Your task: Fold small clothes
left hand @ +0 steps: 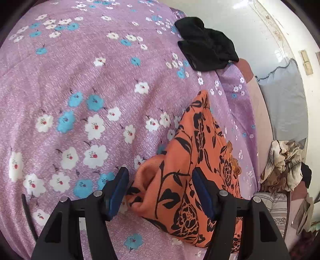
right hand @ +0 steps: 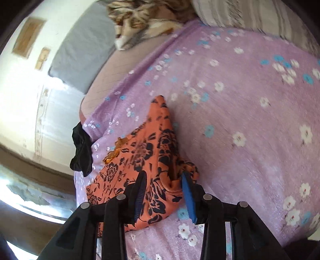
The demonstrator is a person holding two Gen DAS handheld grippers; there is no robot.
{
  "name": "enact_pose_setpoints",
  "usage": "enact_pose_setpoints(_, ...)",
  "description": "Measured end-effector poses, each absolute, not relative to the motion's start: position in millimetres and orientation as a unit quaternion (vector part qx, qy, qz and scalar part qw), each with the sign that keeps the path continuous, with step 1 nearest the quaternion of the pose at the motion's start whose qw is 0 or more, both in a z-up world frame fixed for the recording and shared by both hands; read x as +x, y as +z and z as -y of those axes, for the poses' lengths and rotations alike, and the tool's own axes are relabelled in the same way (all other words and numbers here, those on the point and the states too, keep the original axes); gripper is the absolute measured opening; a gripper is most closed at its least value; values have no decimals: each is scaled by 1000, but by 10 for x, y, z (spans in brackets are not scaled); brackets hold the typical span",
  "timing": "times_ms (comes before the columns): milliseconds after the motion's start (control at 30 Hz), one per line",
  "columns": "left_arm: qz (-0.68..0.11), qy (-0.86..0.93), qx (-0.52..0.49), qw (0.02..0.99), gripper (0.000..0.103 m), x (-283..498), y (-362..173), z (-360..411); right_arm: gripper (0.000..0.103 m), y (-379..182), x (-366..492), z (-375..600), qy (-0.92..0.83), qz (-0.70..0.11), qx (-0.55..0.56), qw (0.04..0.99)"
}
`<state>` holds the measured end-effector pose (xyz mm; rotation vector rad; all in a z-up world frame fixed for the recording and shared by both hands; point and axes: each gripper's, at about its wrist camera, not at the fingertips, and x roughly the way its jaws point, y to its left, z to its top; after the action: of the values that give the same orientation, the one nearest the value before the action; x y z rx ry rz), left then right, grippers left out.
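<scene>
An orange garment with black flower print (left hand: 190, 160) lies bunched on the purple floral bedsheet (left hand: 80, 80). My left gripper (left hand: 160, 178) is open, its blue pads on either side of the garment's near folded edge, just above it. In the right wrist view the same orange garment (right hand: 144, 152) lies near the bed's left edge on the bedsheet (right hand: 240, 120). My right gripper (right hand: 164, 180) is open with its jaws straddling a raised fold of the garment. A small black garment (left hand: 206, 44) lies crumpled at the bed's far edge; it also shows in the right wrist view (right hand: 82, 150).
A heap of beige patterned clothes (left hand: 284, 164) and a striped pillow (right hand: 250, 16) sit beside the bed. A grey cushion (right hand: 80, 44) leans by the white wall. The bed edge drops to the floor near the garment (right hand: 40, 200).
</scene>
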<state>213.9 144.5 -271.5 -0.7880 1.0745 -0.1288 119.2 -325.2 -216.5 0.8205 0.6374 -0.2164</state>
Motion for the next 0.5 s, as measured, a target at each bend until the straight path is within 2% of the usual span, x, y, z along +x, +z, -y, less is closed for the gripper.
enact_pose_setpoints(100, -462, -63, -351, 812, 67, 2049, -2502, -1594, 39, -2055, 1413, 2950, -49, -308, 348, 884)
enact_pose_setpoints(300, -405, -99, -227, 880, 68, 1854, -2221, -1386, 41, -2314, 1230, 3138, -43, -309, 452, 836)
enact_pose_setpoints(333, -404, -111, -220, 881, 68, 1848, -2214, -1329, 56, -2356, 1126, 3194, -62, -308, 463, 829)
enact_pose_setpoints(400, -409, -126, -217, 878, 68, 1876, -2211, -1201, 73, -2425, 916, 3250, -96, -292, 487, 818)
enact_pose_setpoints(433, -411, -131, -213, 877, 68, 1898, -2210, -1133, 77, -2474, 825, 3272, -97, -285, 501, 811)
enact_pose_setpoints(500, -416, -139, -202, 875, 68, 1947, -2214, -985, 77, -2618, 694, 3299, -91, -287, 527, 795)
